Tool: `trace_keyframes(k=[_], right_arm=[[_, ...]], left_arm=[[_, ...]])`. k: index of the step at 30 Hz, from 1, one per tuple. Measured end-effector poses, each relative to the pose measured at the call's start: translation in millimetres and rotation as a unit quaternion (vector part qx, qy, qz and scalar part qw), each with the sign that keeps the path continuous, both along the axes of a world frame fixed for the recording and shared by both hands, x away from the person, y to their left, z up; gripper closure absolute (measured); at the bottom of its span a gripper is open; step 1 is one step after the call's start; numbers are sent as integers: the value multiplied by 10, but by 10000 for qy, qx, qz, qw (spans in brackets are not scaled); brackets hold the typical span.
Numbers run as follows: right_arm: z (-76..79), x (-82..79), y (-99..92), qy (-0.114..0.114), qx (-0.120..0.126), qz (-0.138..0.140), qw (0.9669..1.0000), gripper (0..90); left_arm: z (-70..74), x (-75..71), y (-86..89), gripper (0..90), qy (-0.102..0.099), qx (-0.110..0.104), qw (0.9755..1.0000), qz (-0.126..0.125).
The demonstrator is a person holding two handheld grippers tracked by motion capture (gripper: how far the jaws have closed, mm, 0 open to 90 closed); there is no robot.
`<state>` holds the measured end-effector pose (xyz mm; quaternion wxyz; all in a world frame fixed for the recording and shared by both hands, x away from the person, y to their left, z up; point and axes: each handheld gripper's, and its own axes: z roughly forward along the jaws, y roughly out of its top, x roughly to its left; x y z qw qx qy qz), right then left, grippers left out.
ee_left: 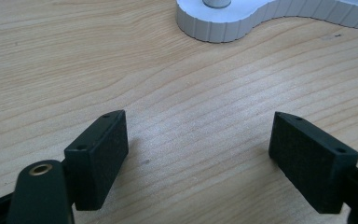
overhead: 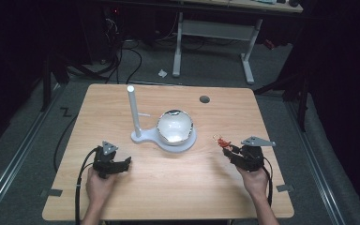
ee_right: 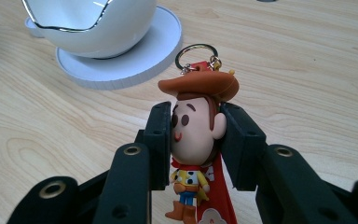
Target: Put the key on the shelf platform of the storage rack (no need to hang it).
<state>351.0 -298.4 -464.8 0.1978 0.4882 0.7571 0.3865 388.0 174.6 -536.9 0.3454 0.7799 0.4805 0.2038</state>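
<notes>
table (overhead: 168, 187) | centre: white stand (overhead: 143, 137), bowl (overhead: 175, 125) | left gripper (overhead: 124, 164) | right gripper (overhead: 226, 151): red item (overhead: 221, 140)

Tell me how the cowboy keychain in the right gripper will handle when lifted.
The cowboy keychain probably feels light. Its rubbery-looking head sits clamped in the right gripper, so slipping seems unlikely. The red strap and metal ring will likely dangle and swing.

A light wooden table (overhead: 168, 187) with rounded corners and a dark round grommet hole (overhead: 204, 99) near its far edge stood on grey carpeted floor (overhead: 23, 154). Behind it, a second desk (overhead: 225, 28) rested on white metal legs, with black cables (overhead: 122, 61) trailing over the floor and a small crumpled white scrap (overhead: 162, 73) beside them. The surrounding room lay in darkness; light fell chiefly on the tabletop.
</notes>
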Motion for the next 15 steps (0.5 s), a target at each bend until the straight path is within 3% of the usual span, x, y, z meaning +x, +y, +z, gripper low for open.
trace_keyframes(k=[15], right_arm=[[235,-25,169,-194,2,375,9991,660]], left_arm=[[0,1,1,201,4,3,10000,-8]])
